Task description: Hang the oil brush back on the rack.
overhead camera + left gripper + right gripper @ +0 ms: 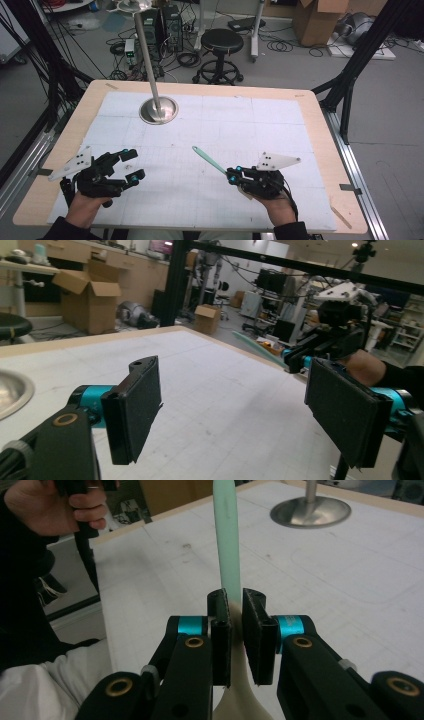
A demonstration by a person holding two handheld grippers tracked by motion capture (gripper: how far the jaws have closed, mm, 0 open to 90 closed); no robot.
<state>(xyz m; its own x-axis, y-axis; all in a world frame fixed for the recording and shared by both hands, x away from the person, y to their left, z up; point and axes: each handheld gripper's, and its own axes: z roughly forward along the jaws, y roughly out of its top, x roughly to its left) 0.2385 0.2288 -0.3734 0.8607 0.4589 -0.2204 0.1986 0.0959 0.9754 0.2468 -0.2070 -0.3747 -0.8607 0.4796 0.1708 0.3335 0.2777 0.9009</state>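
Right claw (235,630) clamps teal-handled spatula (209,160), handle aimed toward steel stand base (158,110). Left claw (131,165) gapes empty, well apart. Likely handover: keep grip firm, handle steady.

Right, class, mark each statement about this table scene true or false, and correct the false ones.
1. The right gripper is shut on a mint-green utensil. True.
2. The left gripper holds the utensil too. False: its jaws stand wide apart with nothing between them.
3. A round metal base with an upright pole stands on the far left part of the table. True.
4. The utensil's green handle points back toward the person. False: it points away, toward the far side of the table.
5. A black stool stands on the floor beyond the table. True.
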